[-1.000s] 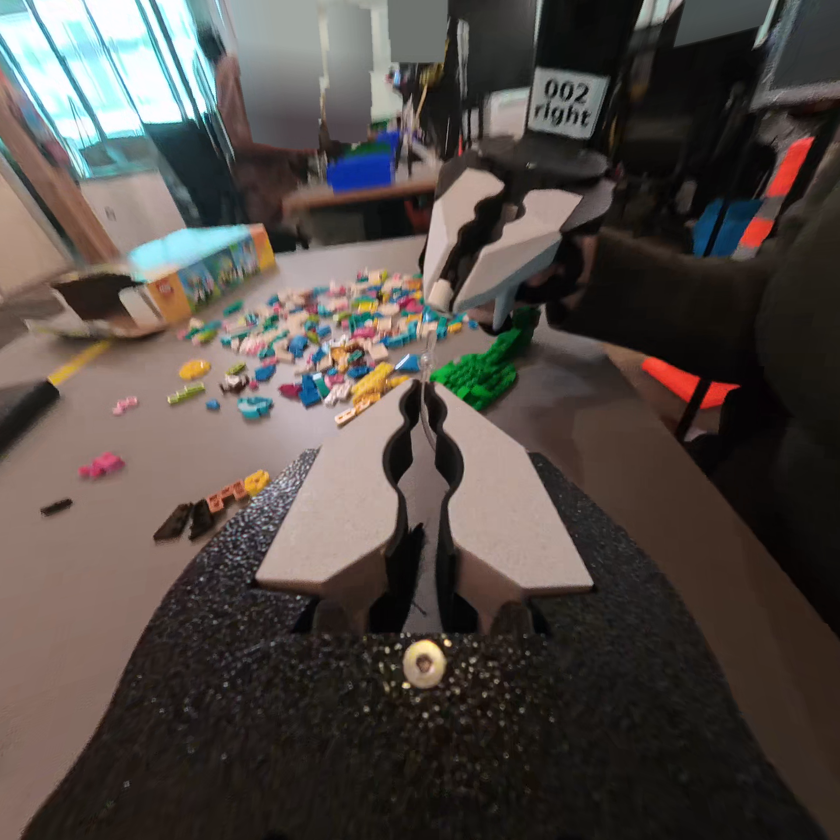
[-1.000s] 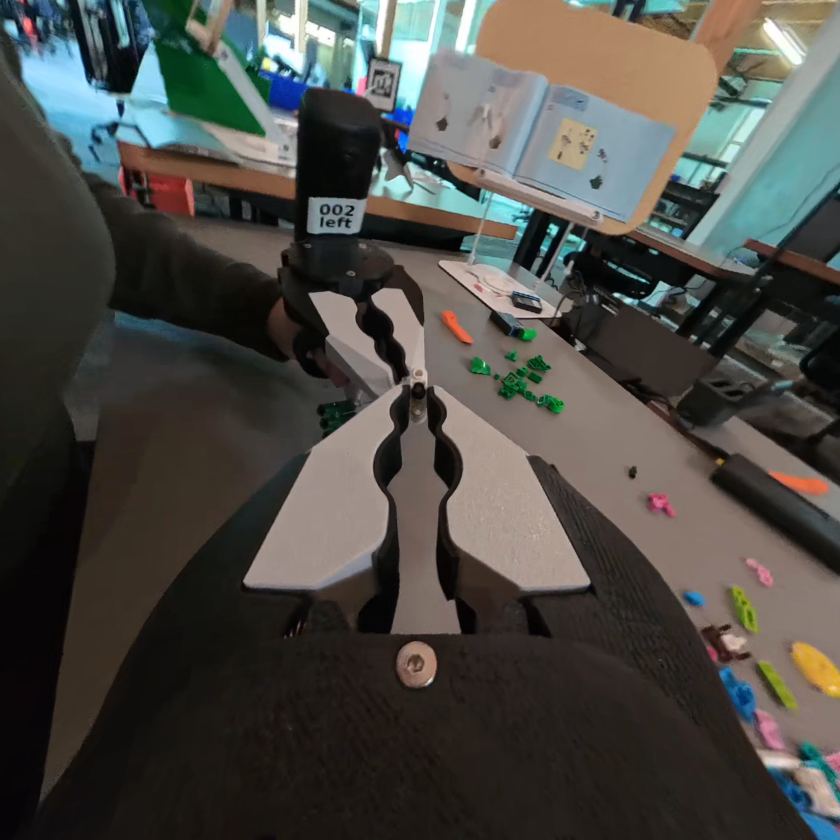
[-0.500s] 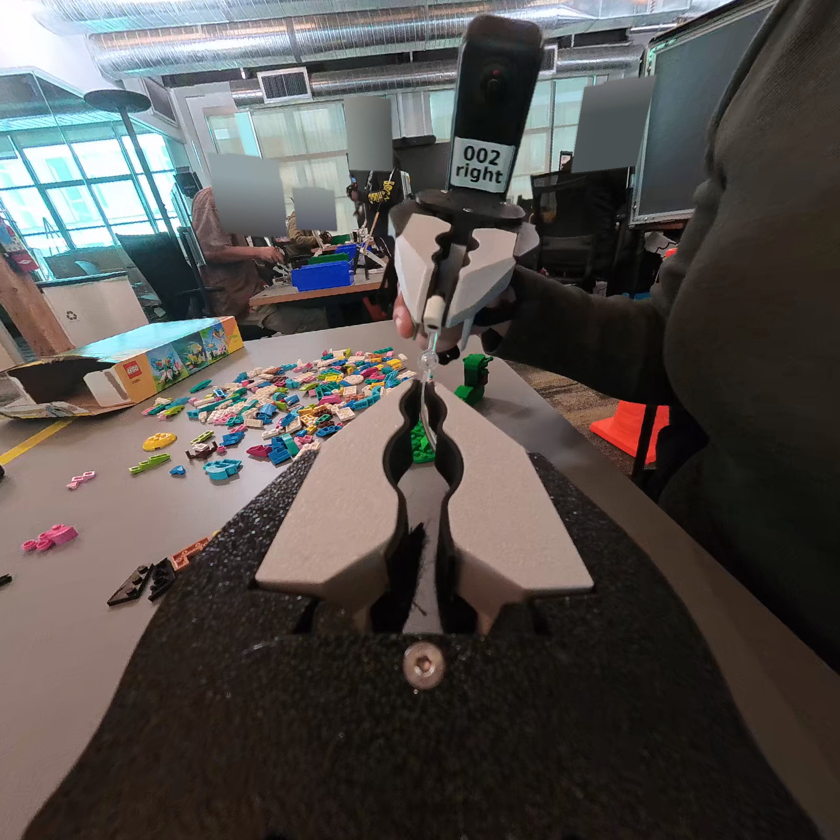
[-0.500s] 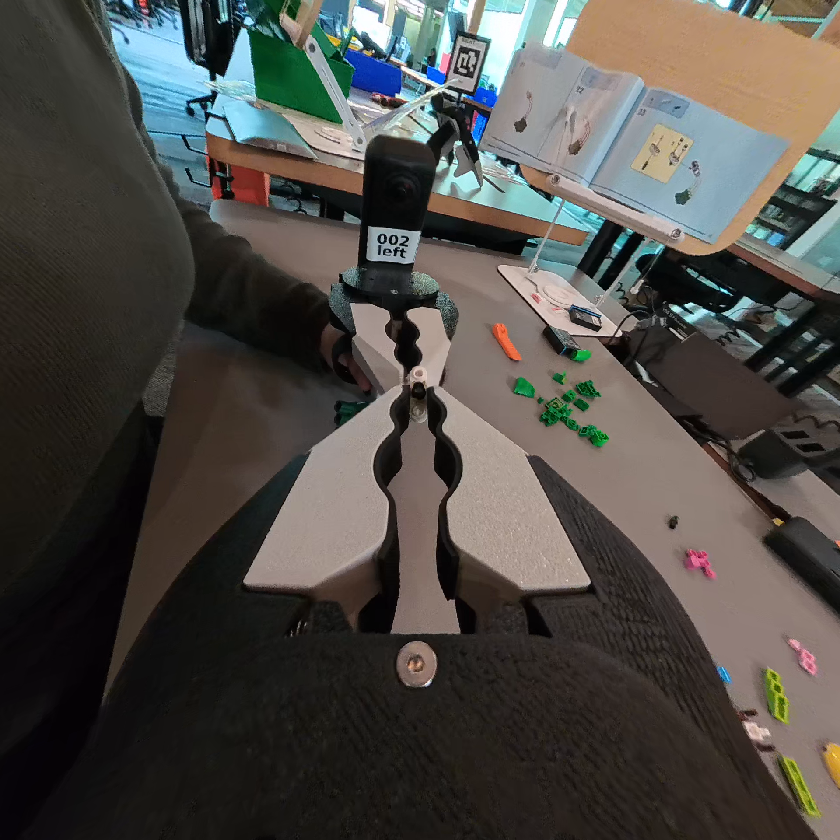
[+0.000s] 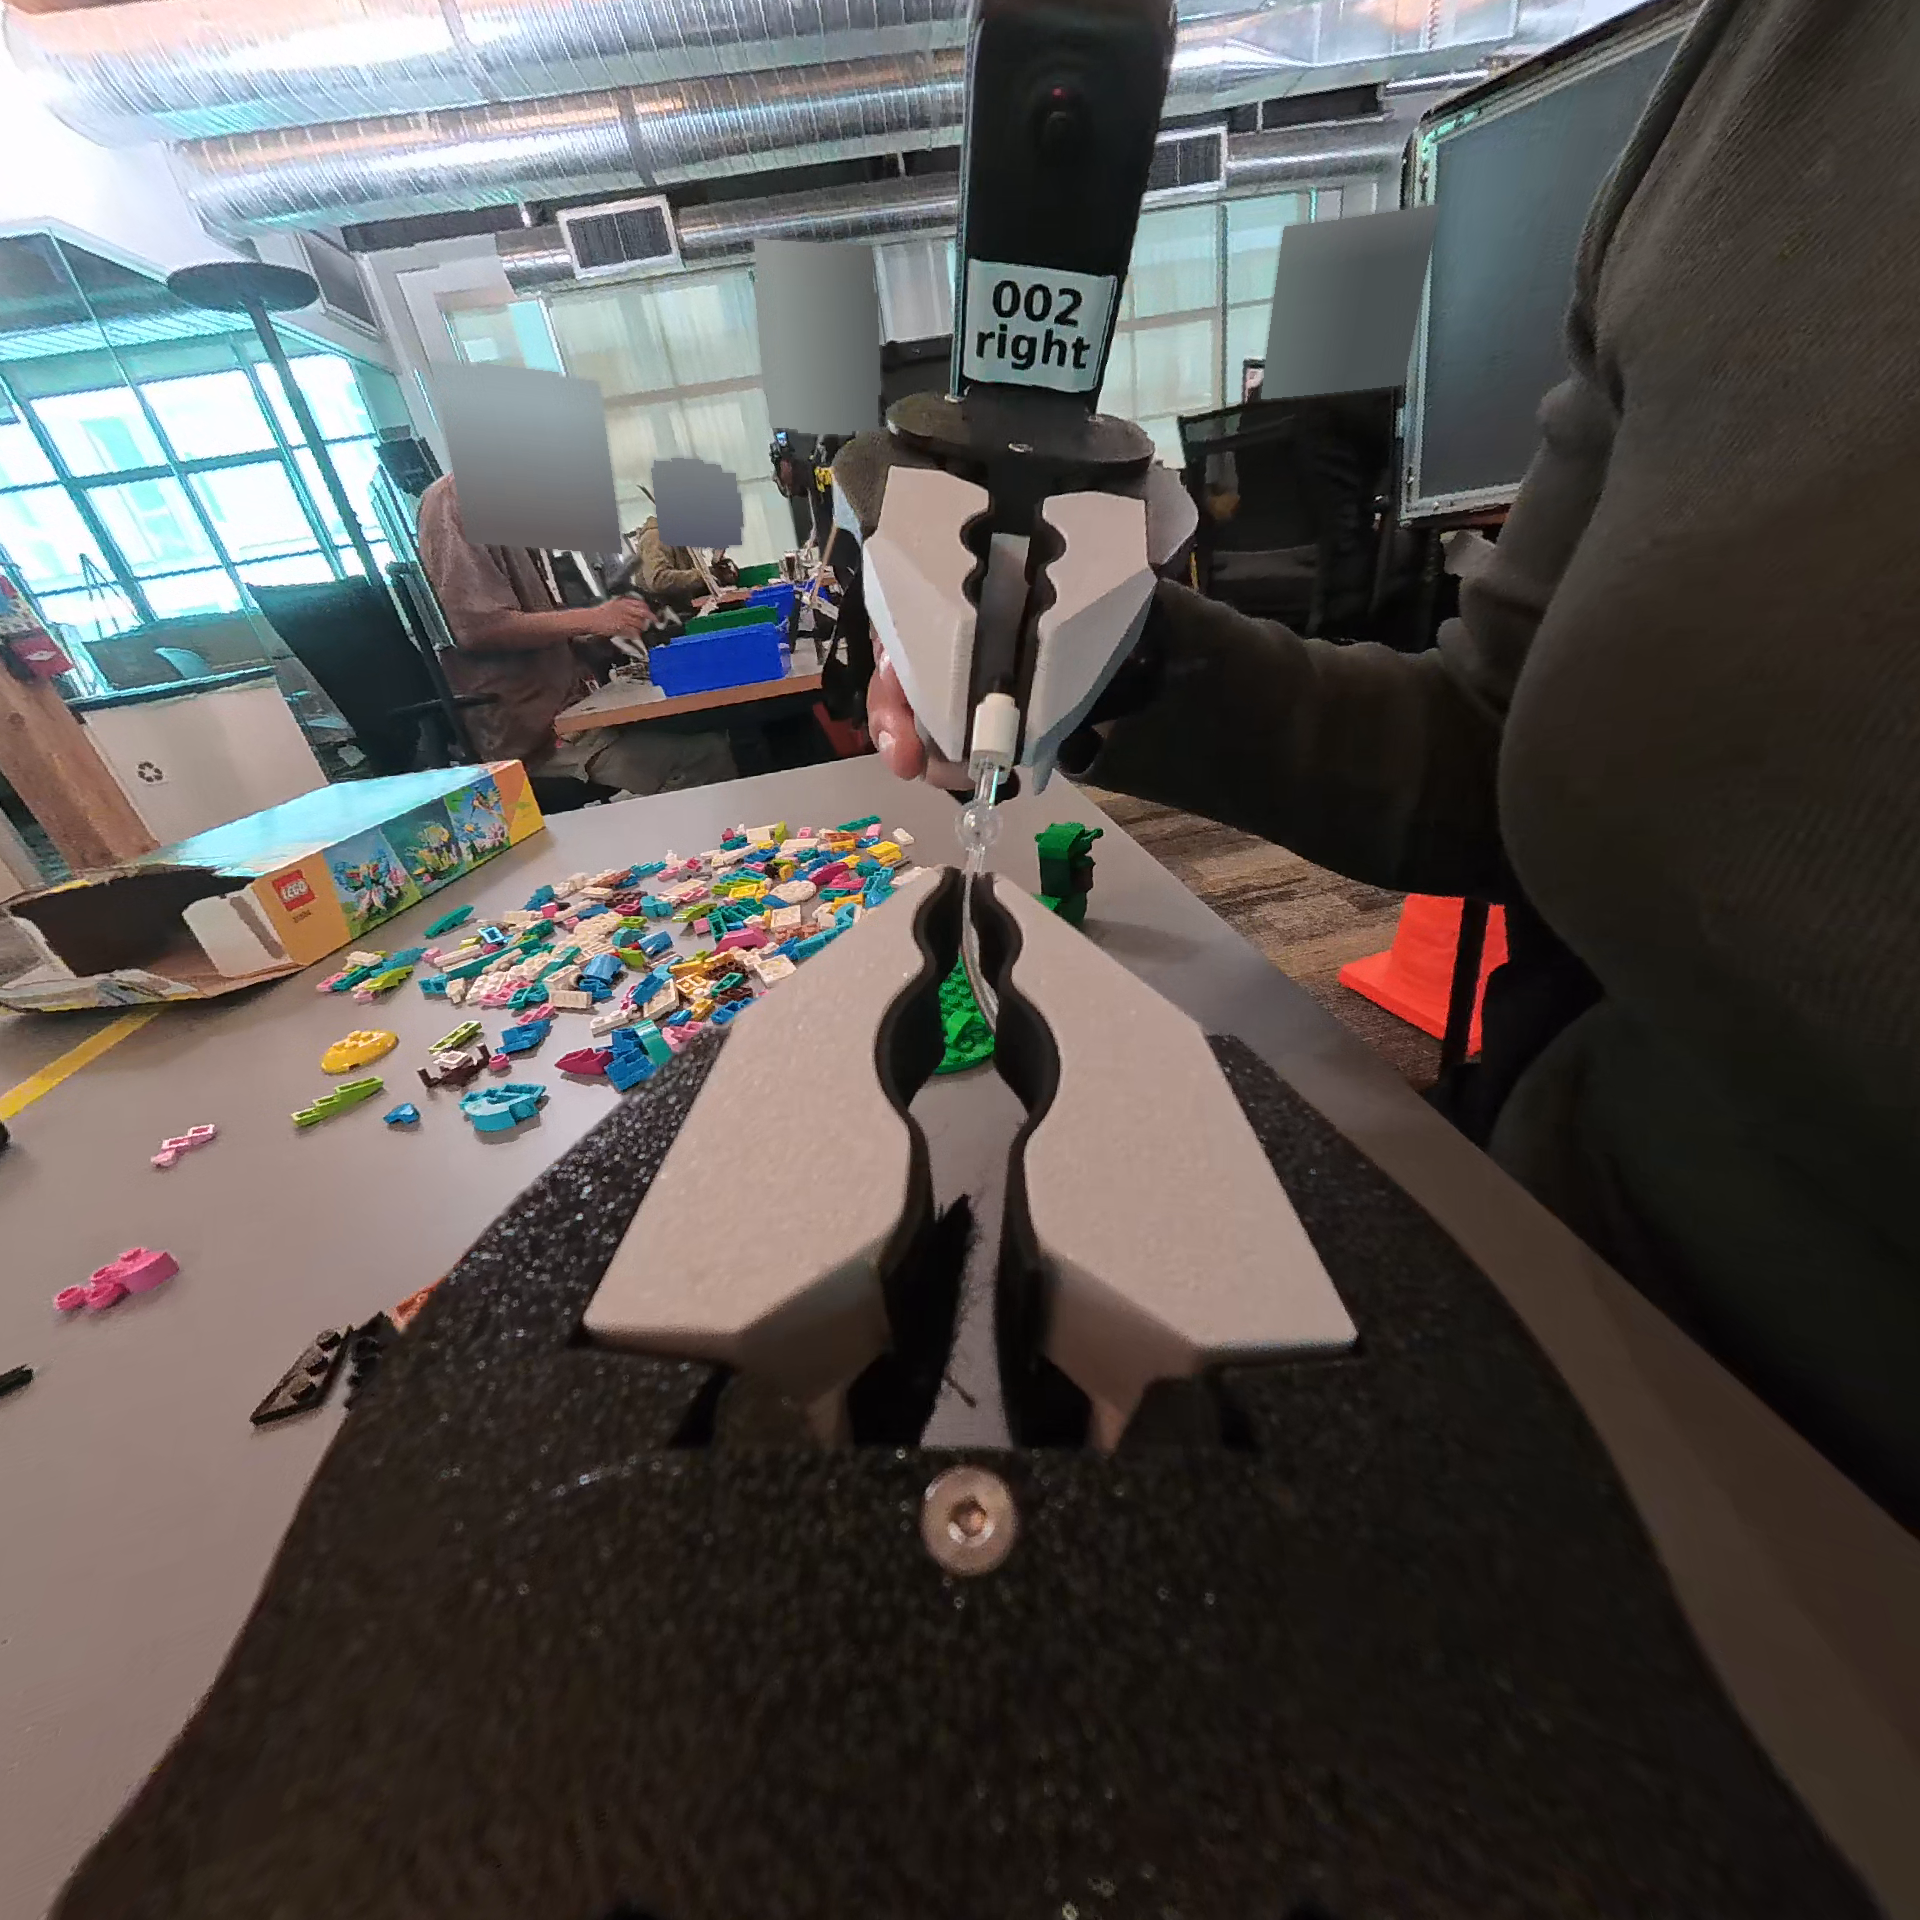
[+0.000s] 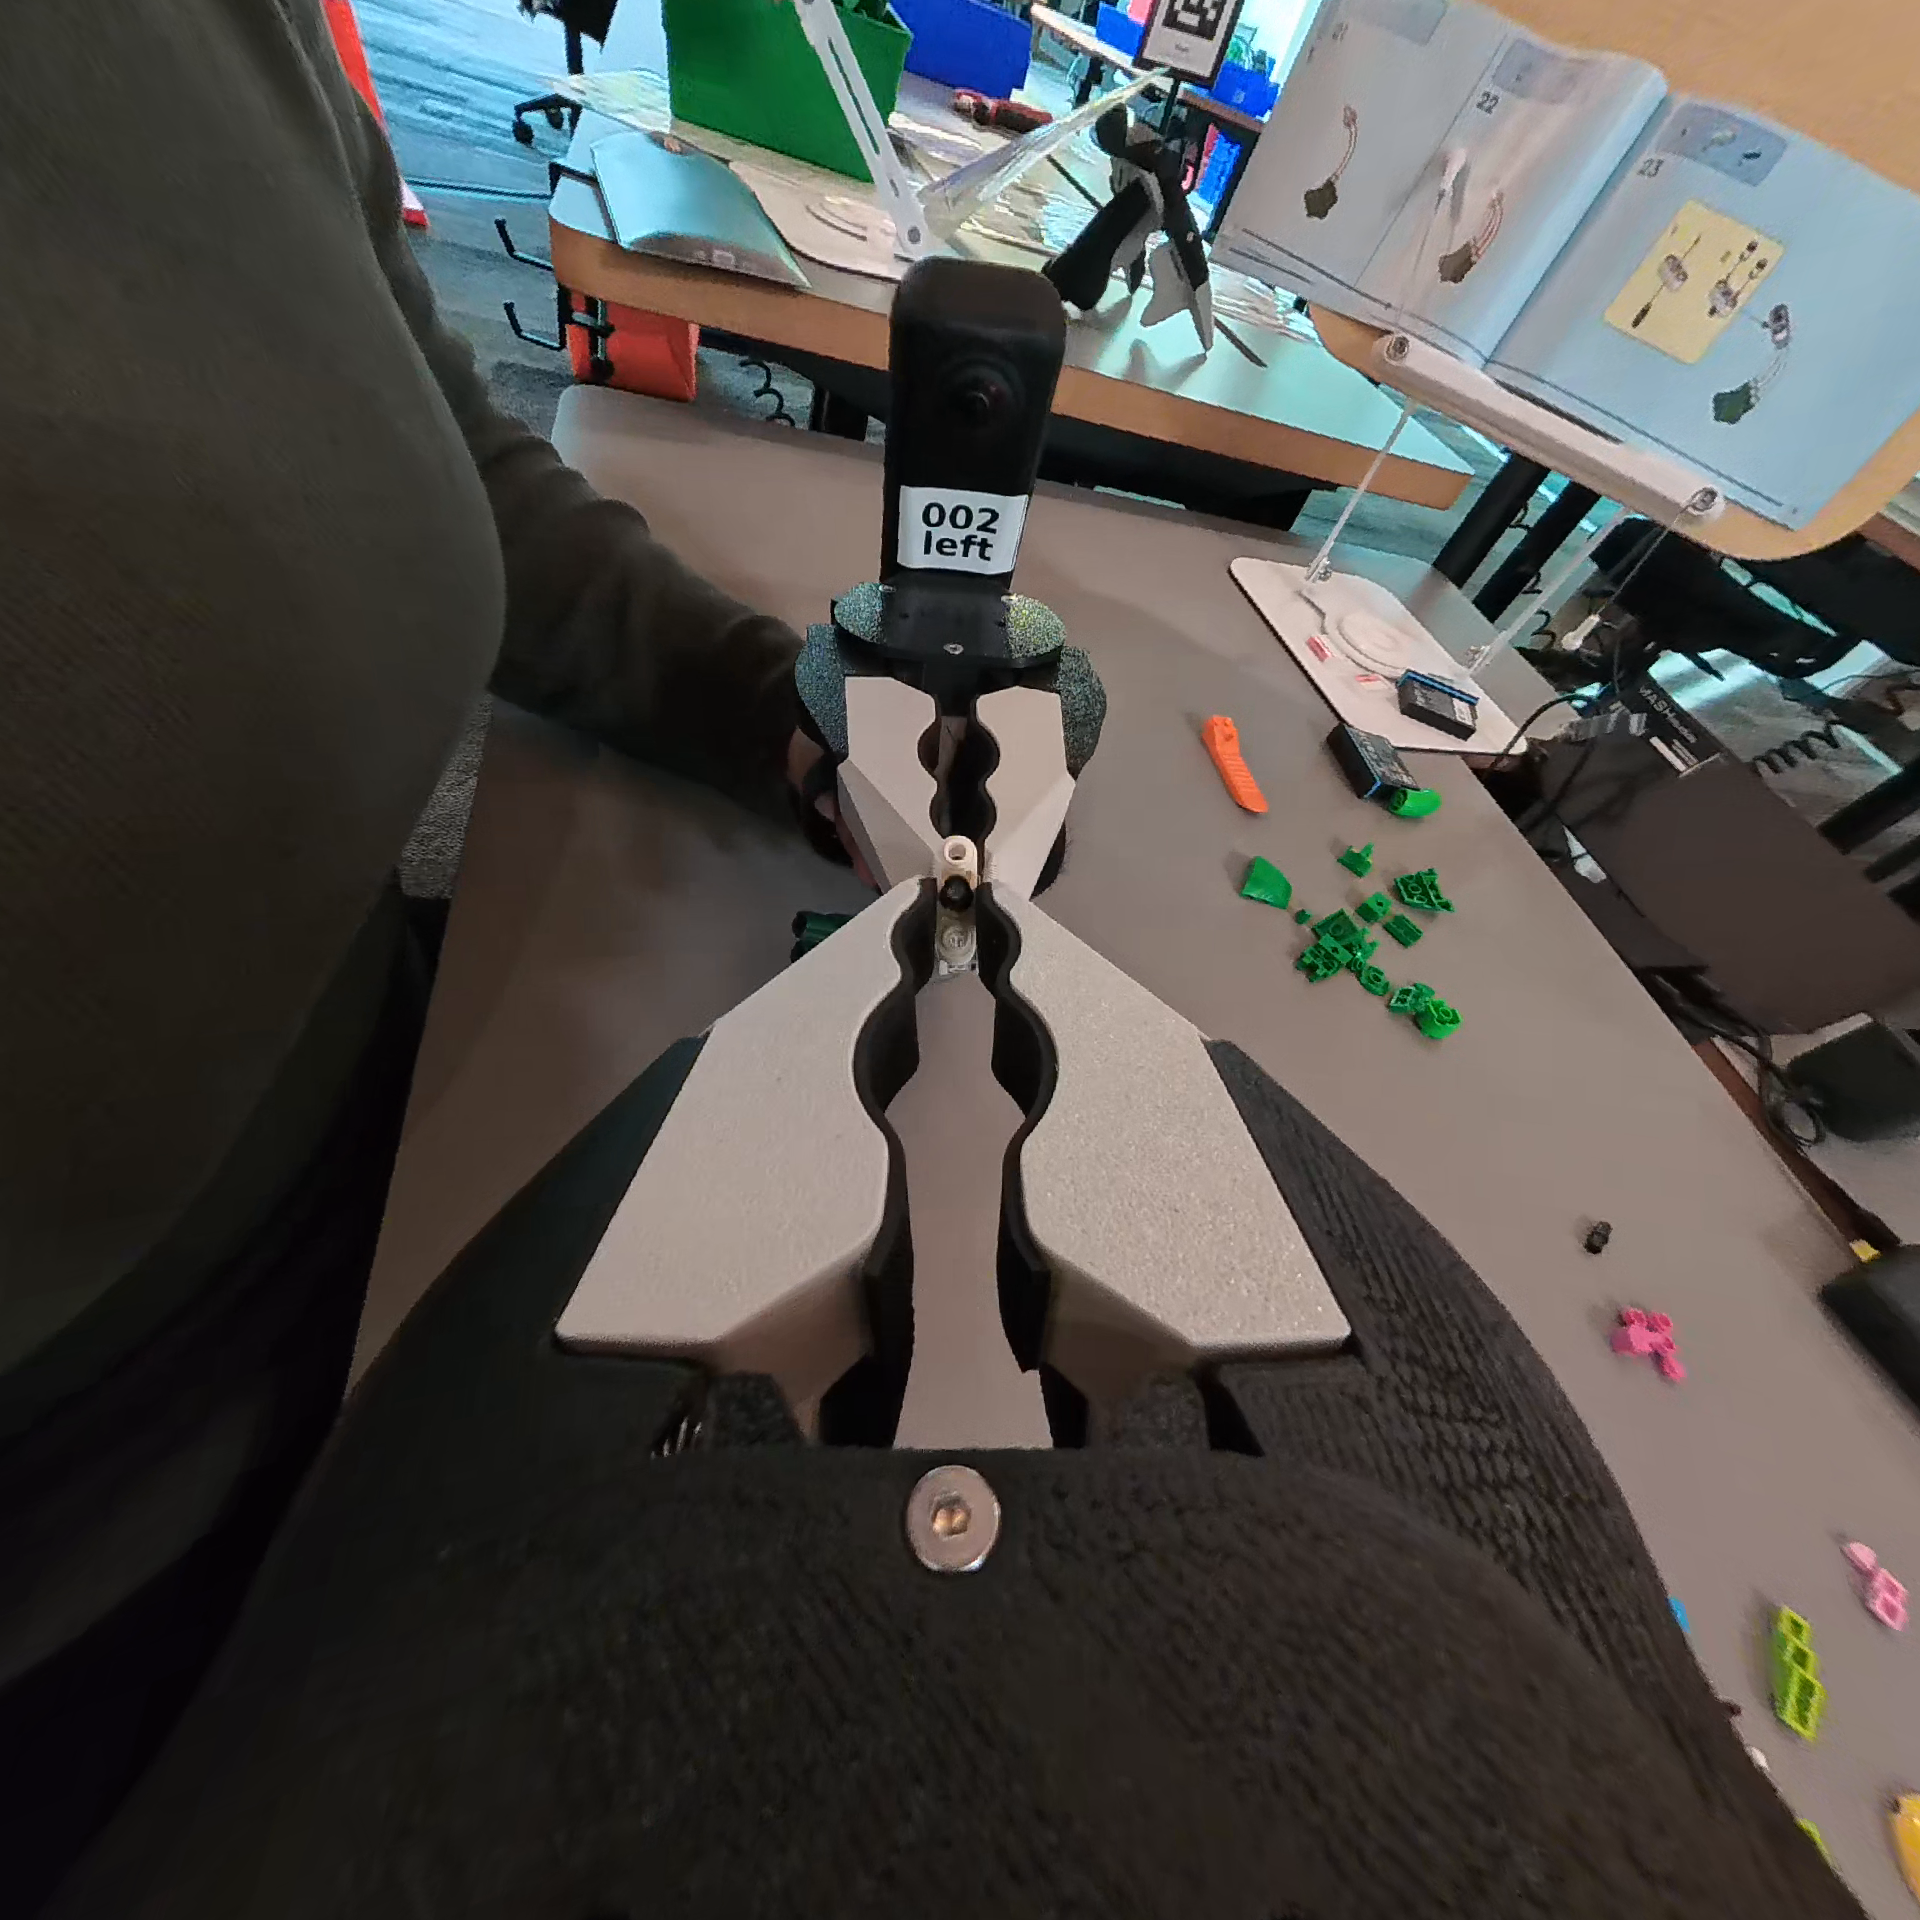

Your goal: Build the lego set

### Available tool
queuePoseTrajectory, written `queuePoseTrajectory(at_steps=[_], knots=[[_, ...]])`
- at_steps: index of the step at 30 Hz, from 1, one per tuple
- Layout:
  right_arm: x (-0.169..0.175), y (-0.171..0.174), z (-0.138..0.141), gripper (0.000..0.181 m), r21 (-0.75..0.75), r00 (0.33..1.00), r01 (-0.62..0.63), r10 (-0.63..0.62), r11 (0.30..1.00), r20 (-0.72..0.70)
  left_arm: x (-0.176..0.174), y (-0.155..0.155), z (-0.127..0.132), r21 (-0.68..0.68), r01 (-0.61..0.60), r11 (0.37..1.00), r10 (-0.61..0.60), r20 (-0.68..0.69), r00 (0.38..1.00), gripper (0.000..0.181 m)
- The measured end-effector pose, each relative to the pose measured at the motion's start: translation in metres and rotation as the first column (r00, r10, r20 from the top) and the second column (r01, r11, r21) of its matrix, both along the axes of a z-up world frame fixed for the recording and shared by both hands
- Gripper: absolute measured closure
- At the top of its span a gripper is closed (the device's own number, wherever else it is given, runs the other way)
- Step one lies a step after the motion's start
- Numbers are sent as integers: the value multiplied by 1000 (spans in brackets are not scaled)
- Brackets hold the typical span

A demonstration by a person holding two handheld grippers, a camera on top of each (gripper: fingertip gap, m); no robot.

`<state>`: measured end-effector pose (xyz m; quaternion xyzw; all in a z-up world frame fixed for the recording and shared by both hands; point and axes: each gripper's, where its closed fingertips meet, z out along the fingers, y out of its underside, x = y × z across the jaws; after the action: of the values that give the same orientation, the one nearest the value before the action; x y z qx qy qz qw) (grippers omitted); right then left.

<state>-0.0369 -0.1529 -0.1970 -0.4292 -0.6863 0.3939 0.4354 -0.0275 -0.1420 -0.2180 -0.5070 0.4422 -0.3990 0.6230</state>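
The left gripper is pinched tight on a thin clear stick. The right gripper faces it from above and is squeezed on a small white tube piece. The clear stick has a round clear bead near its top, and that end meets the white tube, so the two pieces join tip to tip in the air above the grey desk.

Each gripper has a black handle with a white sticker that has black writing on it. A colourful cardboard box with a toy brand mark lies open on the desk, far left. Beside it is a big heap of loose bricks in many colours. A small green build stands just behind the left gripper tips, and a flat green plate shows between its fingers.

In the right wrist view an open instruction book with pictures and page numbers sits on a stand. A bunch of green pieces and an orange tool lie on the desk.

Half a second ago the right gripper was farther off and looked smaller. Now it is closer and bigger, and both grippers keep hold of their pieces.
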Motion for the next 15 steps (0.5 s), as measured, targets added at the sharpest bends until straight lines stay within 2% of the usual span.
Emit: queuePoseTrajectory(at_steps=[8,15], knots=[[3,-1,-4,175,-2,999,5,-5,1000,43,2,-2,0,7,-1,1000,2,-27,1000,181],[6,-4,-13,175,115,996,33,-43,993,82,7,-3,-7,89,-45,995,57,-144,988,181]])
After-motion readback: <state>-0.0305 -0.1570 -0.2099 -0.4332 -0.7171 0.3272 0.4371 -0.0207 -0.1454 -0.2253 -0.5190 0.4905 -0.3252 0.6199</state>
